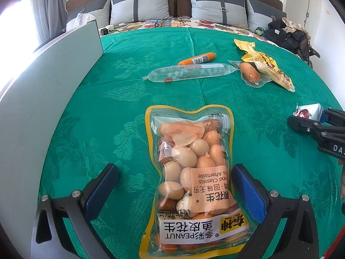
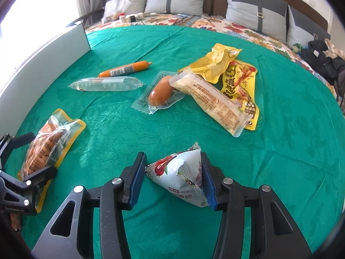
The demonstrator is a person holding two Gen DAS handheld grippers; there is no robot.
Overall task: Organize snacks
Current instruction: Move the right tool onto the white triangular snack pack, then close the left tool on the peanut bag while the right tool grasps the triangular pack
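Observation:
A clear peanut bag with a yellow border (image 1: 189, 177) lies on the green cloth between the wide-open fingers of my left gripper (image 1: 174, 192); neither pad touches it. It also shows in the right wrist view (image 2: 47, 142). My right gripper (image 2: 172, 177) has its pads against both sides of a small white pyramid snack pack (image 2: 181, 174), which also shows in the left wrist view (image 1: 308, 112). Farther back lie an orange sausage stick (image 2: 125, 69), a clear tube pack (image 2: 105, 84), a sealed sausage (image 2: 159, 92), a pale bar pack (image 2: 215, 101) and yellow packets (image 2: 237, 73).
A white board (image 1: 54, 86) stands along the left edge of the green cloth (image 2: 280, 151). Grey pillows (image 1: 140, 6), a floral bedspread, cables and dark clothes (image 1: 289, 34) lie beyond the cloth.

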